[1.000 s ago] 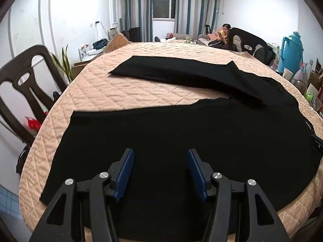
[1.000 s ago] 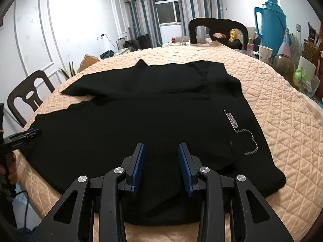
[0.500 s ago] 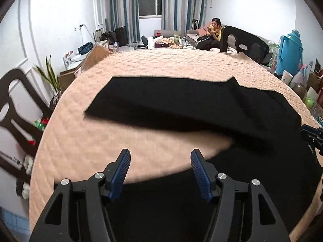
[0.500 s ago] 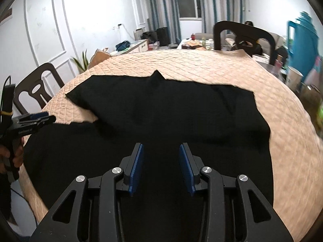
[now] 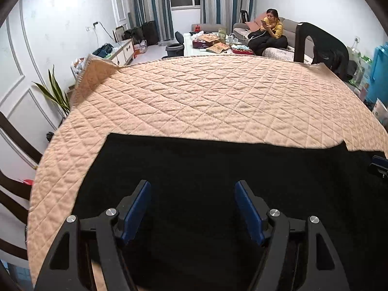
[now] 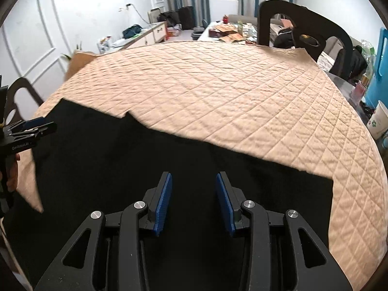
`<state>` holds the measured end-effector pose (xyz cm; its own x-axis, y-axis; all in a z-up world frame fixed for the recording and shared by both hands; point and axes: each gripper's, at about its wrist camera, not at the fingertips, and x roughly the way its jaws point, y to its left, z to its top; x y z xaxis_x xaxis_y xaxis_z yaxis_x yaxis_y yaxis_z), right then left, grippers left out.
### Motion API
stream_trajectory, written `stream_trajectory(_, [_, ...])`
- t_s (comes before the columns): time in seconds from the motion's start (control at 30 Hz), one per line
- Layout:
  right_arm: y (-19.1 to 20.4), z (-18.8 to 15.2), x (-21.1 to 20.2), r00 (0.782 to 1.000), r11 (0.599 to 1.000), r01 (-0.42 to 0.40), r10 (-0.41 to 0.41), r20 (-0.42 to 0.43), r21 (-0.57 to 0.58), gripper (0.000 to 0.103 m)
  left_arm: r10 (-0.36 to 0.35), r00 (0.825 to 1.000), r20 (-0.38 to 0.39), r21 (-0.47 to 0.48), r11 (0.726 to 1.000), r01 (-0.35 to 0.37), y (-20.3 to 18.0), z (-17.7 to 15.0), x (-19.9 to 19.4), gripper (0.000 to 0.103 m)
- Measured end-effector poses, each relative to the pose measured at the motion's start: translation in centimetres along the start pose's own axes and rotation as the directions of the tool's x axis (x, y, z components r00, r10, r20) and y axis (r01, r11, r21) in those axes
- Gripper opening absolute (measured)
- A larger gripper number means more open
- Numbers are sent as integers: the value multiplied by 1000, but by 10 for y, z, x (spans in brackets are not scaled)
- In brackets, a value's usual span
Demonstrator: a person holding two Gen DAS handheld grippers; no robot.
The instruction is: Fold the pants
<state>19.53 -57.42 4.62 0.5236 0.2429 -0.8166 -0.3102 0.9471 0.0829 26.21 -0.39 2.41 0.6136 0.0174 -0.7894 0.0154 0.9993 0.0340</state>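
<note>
The black fabric pants are spread lengthwise across the quilted peach table cover, directly beneath both tongs. The left gripper has just been opening, nothing between its jaws. The right gripper is likewise spread and empty.

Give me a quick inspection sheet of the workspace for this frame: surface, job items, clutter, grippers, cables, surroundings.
Surface: quilted peach cover over the table, far half bare.
Job's things: black pants lie flat on the near part of the cover.
Clutter: floral paper cup and blue thermos at the table's right edge.
Grippers: left gripper and right gripper both open over the pants, nothing between the pads; both have just been opening.
Cables: a cord on the far wall; none seen on the table.
Surroundings: dark chairs, potted plant, a person on a sofa, curtained window.
</note>
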Motion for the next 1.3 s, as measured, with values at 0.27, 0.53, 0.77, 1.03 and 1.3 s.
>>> stream_trajectory(0.27, [-5,12,28,1000,1000,-6,5,-31,-30,51,-31,999,-23,23,999,31,-10,7,25,85])
stream_trajectory(0.53, [3,11,28,1000,999,10,-10,-11,-53,25,-66,998,4,73,995,66,-24,4,19,49])
stream_trajectory(0.77, [13,7,11,1000,999,20,-19,15,-45,9,-26,1000,3,131,991,25,-47,-3,1,4])
stream_trajectory(1.03, [29,-35,-88,981,998,-20,30,190,-54,8,-90,987,133,67,994,82,-18,-33,-89,4])
stream_trajectory(1.3, [38,-146,-165,943,994,-112,107,315,-3,8,-191,952,238,16,981,193,7,-147,-176,4])
